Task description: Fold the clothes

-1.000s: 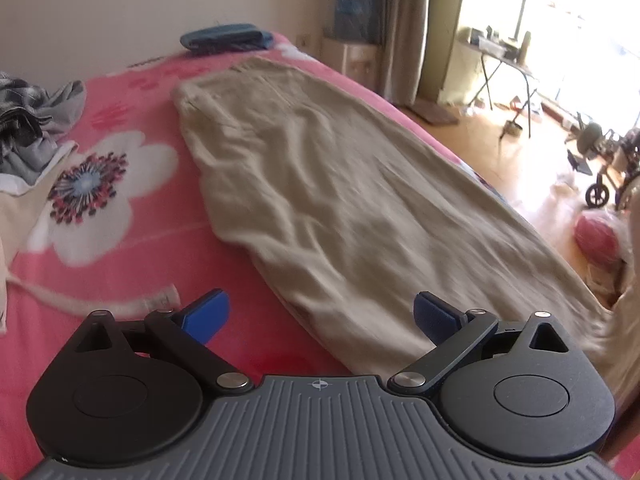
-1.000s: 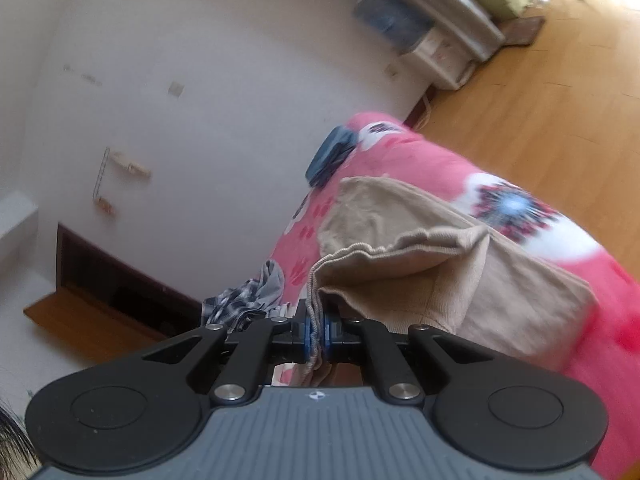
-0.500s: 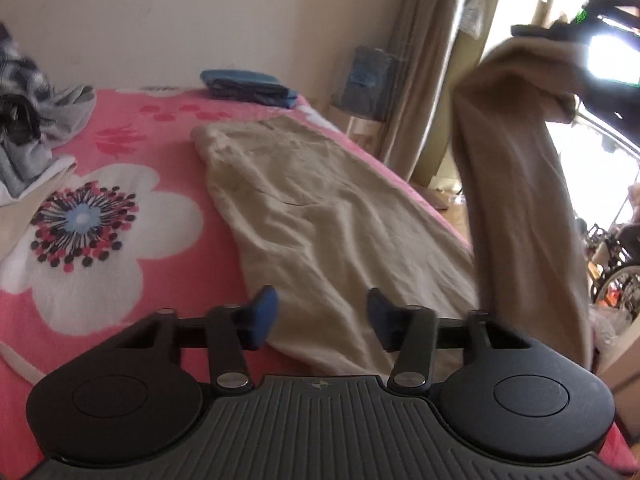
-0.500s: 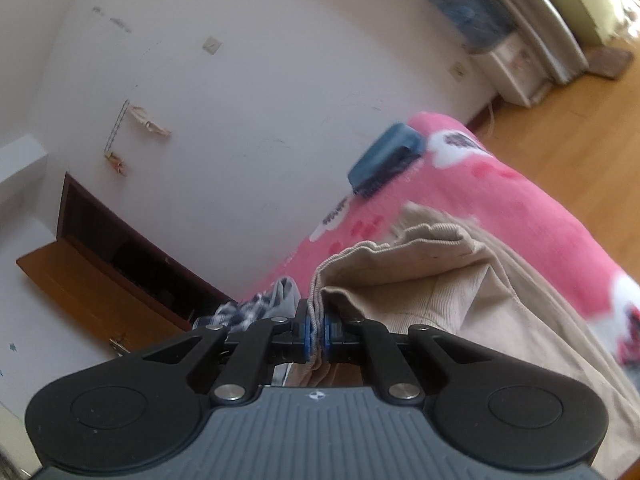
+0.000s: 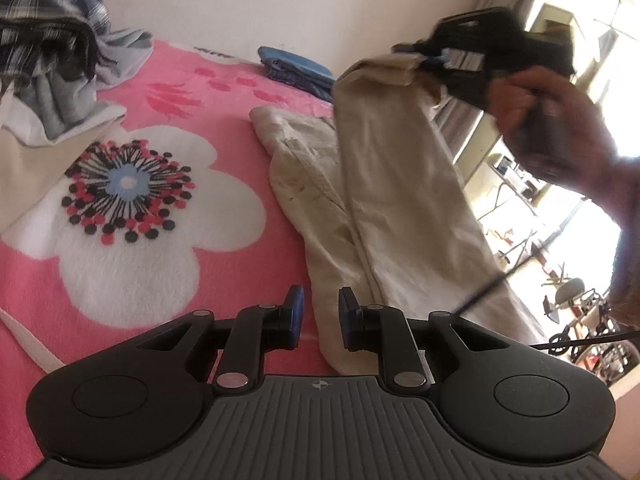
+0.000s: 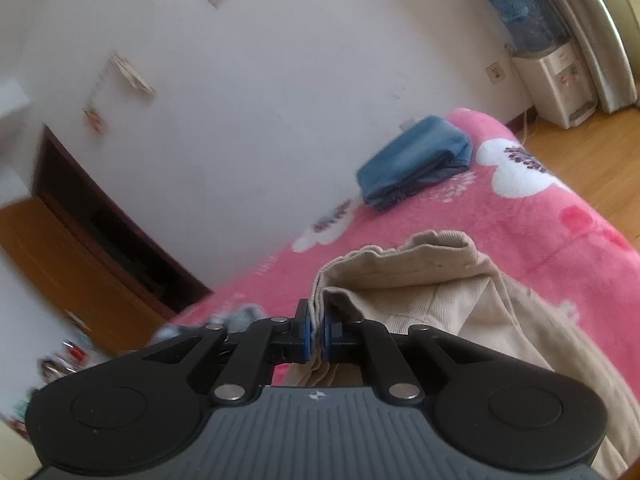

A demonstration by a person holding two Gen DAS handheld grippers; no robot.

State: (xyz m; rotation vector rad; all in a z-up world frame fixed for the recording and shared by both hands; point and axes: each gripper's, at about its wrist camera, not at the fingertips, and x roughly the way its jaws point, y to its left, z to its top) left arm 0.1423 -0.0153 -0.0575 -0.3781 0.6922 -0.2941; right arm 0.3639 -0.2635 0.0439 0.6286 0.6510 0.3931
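A: Right wrist view has the right gripper (image 6: 316, 334) clamped on the hem end of the beige corduroy trousers (image 6: 460, 300), lifted above the pink floral blanket (image 6: 540, 216).

B: And the left gripper (image 5: 319, 316)?

A: Jaws a little apart, holding nothing, low over the near fold of the trousers (image 5: 384, 200), which lie on the right part of the bed.

B: So the leg end is being carried toward the waistband at the far end?

A: That's my reading. To do it well, I'd keep the raised edge level and set it square on the waistband while the left pins the fold.

B: Fabric?

A: Ribbed, limp, rumpled. A folded blue garment (image 6: 416, 160) sits farther off by the wall.
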